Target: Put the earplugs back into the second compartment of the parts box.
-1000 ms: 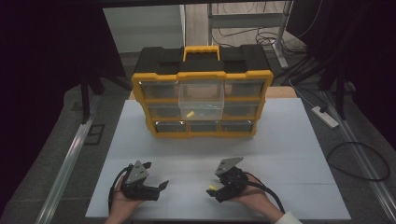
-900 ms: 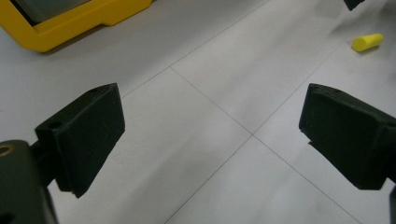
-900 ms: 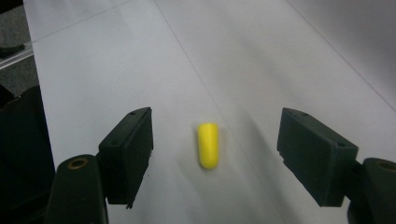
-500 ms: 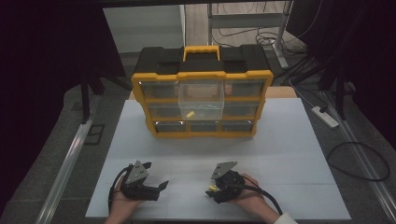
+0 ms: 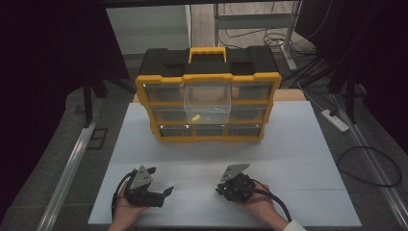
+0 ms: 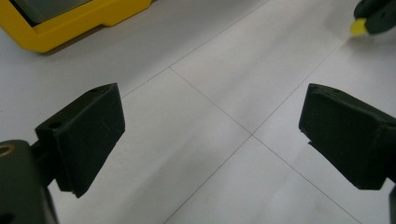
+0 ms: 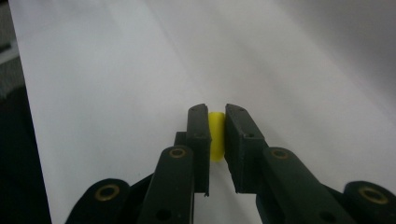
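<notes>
Two grippers low near my table (image 5: 298,144) edge, my right gripper (image 7: 216,122) clamped on a small yellow piece (image 7: 215,135), my left gripper (image 6: 210,135) spread wide over bare white, the yellow organizer (image 5: 208,107) well ahead, open tabletop between.

Your high view is dim and dark at its edges; only the white table (image 5: 298,144) reads bright. Your gripper views look soft, perhaps slightly out of focus up close.

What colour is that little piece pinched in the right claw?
Yellow. The small piece in the right claw shows best in the right gripper view.
</notes>
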`<state>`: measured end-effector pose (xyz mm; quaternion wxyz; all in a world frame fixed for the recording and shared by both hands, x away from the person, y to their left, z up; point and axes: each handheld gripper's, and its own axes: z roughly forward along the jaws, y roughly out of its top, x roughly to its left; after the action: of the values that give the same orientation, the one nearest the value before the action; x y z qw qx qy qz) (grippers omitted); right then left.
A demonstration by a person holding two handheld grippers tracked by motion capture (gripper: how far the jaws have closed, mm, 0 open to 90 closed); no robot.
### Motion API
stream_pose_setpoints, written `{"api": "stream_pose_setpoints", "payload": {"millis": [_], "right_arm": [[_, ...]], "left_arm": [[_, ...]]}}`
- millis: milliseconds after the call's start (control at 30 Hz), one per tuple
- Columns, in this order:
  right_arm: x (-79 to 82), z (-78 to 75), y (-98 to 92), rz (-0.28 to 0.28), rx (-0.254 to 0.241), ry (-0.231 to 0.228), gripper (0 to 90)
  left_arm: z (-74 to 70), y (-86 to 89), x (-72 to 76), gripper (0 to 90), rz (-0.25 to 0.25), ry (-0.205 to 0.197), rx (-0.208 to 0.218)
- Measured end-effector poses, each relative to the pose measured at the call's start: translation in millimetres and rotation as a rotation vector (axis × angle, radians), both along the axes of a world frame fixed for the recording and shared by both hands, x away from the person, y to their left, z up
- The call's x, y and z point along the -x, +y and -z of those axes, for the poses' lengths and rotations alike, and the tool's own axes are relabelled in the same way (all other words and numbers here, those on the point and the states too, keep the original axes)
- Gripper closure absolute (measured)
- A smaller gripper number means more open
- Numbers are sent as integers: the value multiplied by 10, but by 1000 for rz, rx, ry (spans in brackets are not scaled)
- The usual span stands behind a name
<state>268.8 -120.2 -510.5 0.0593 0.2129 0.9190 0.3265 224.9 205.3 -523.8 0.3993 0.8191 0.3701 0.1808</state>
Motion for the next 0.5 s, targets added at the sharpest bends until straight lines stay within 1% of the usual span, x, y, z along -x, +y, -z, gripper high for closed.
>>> {"api": "stream_pose_setpoints", "payload": {"millis": [33, 100, 133, 167, 233, 267, 300, 333, 367, 433, 500], "right_arm": [[-9, -34, -28, 14, -26, -7, 803], [-17, -75, -67, 29, -60, -25, 802], [-18, -102, -95, 42, -91, -38, 802], [-21, -118, -110, 50, -108, -45, 802], [-28, -165, -155, 68, -158, -58, 802], [-28, -165, -155, 68, -158, -58, 802], [-28, -181, -168, 74, -174, -63, 802], [-24, -245, -218, 87, -219, -89, 802], [-24, -245, -218, 87, -219, -89, 802], [-19, -299, -261, 96, -252, -107, 802], [-21, -344, -301, 106, -282, -114, 802]], "left_arm": [[0, 0, 0, 72, 0, 0, 0], [1, -2, 0, 72, 1, 2, 1], [1, -1, 1, 72, 0, 2, 0], [1, -1, 0, 72, 0, 1, 0], [0, 1, 0, 72, 1, 0, 0], [0, 1, 0, 72, 1, 0, 0], [0, 2, -1, 72, 1, -1, -1], [0, 2, -1, 72, 1, 0, -1], [0, 2, -1, 72, 1, 0, -1], [1, 2, -1, 72, 1, 0, -1], [0, 3, -1, 72, 0, 0, -1]]}}
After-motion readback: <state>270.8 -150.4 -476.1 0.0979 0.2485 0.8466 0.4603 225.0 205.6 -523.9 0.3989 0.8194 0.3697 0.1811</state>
